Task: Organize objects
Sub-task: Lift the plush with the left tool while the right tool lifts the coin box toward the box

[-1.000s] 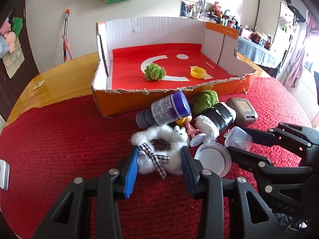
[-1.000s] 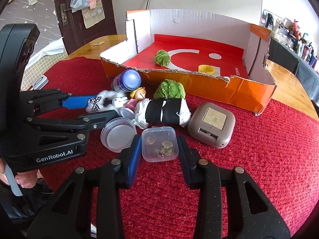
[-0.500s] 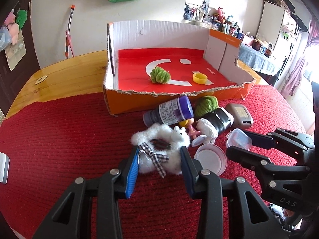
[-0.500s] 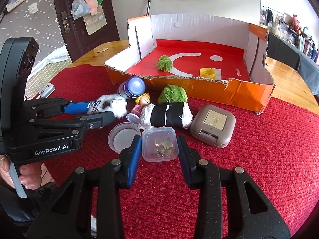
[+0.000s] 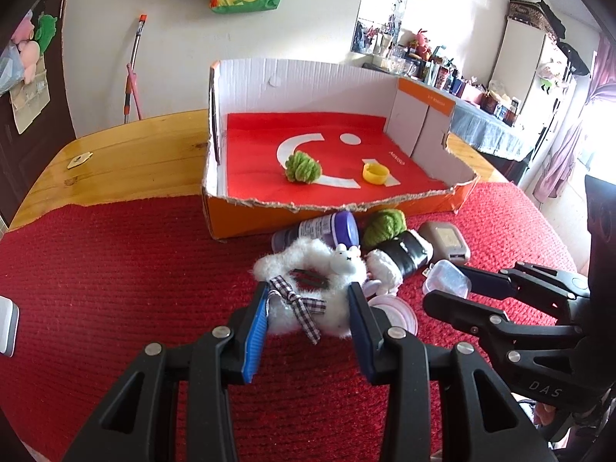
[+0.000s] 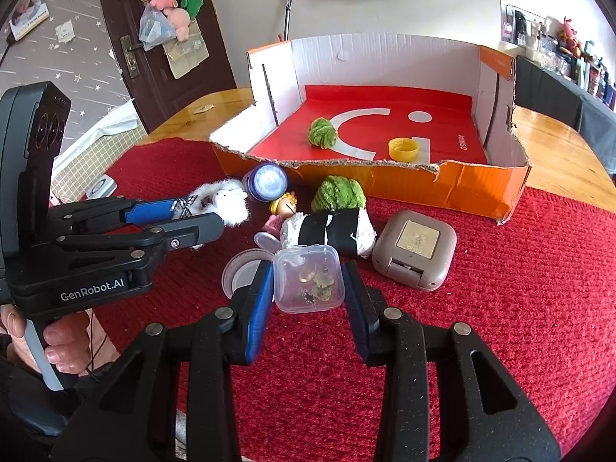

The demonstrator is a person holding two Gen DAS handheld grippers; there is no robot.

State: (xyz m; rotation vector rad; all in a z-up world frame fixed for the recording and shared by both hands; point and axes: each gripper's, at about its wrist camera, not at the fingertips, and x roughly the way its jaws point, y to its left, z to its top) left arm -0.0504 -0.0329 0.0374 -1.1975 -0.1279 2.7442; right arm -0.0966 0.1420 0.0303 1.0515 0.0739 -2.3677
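- Left tongs (image 5: pixel 308 317) clamped on a white fluffy toy (image 5: pixel 308 285), a checked bow (image 5: pixel 298 304) hanging at its near side; toy lifted slightly off the red mat (image 5: pixel 115 288).
- Right tongs (image 6: pixel 308 292) clamped on a small clear box (image 6: pixel 308 281) with small brownish bits inside, pads pressed on its left and right walls.
- Just beyond the clear box: a white roll wrapped in black tape (image 6: pixel 331 231), a small doll (image 6: pixel 285 208) at its left end.
- Right of the roll, touching or nearly so: a grey case (image 6: pixel 415 250) with a gold plate on its lid.
- Left of the clear box, partly behind the tongs' pad: a round clear lid (image 6: pixel 242 273) lying flat on the mat.
- Near the cardboard tray's (image 6: pixel 442 188) front wall: a purple-capped bottle (image 6: pixel 265 183) on its side and a green pom-pom (image 6: pixel 338 192).
- Inside the tray, on its red floor: a smaller green pom-pom (image 6: pixel 322 133) to the left and a yellow cap (image 6: pixel 403 149) to the right, well apart.
- Mat spread over a wooden bench (image 5: pixel 134 154); tray at the mat's far edge, partly on bare wood.
- At the near left in the right view: a hand (image 6: pixel 57 335) gripping the left tool's handle.
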